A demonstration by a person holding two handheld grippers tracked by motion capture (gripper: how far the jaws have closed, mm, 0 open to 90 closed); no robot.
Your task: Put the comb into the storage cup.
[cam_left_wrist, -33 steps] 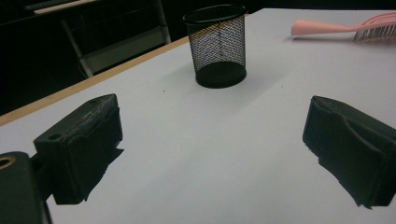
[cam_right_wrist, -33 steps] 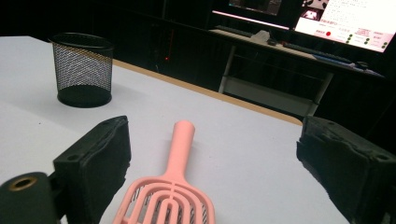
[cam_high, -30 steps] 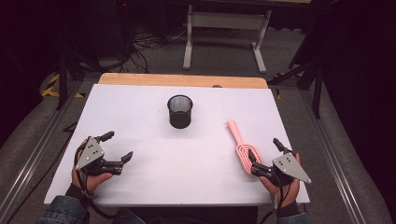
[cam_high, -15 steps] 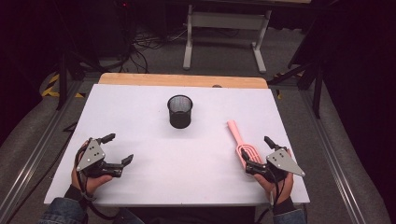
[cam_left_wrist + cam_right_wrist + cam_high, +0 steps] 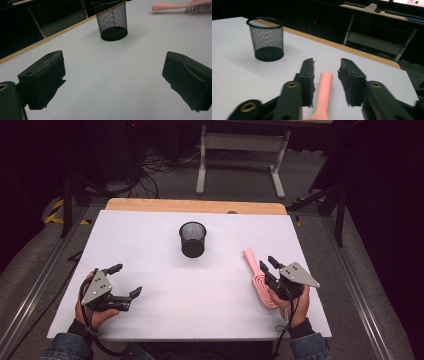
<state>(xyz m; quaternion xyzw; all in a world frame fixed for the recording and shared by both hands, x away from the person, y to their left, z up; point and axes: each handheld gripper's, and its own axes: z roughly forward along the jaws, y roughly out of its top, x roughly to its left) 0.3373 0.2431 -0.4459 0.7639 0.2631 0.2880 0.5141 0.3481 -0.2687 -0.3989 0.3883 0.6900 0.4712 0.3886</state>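
The right gripper (image 5: 325,72), moved up over the pink comb (image 5: 257,277) on the white table (image 5: 150,250), has just been closing, its jaws straddling the handle without pinching. The left gripper (image 5: 125,281) rests spread. Beyond stands the mesh cup (image 5: 192,239).

My white table (image 5: 150,245) has a wooden strip (image 5: 195,206) along its far edge. Beyond it lies grey carpet (image 5: 240,175), a pale metal stand (image 5: 240,142), tangled cables (image 5: 160,162) and dark, unlit surroundings. Yellow-black tape (image 5: 55,215) marks the floor at left.
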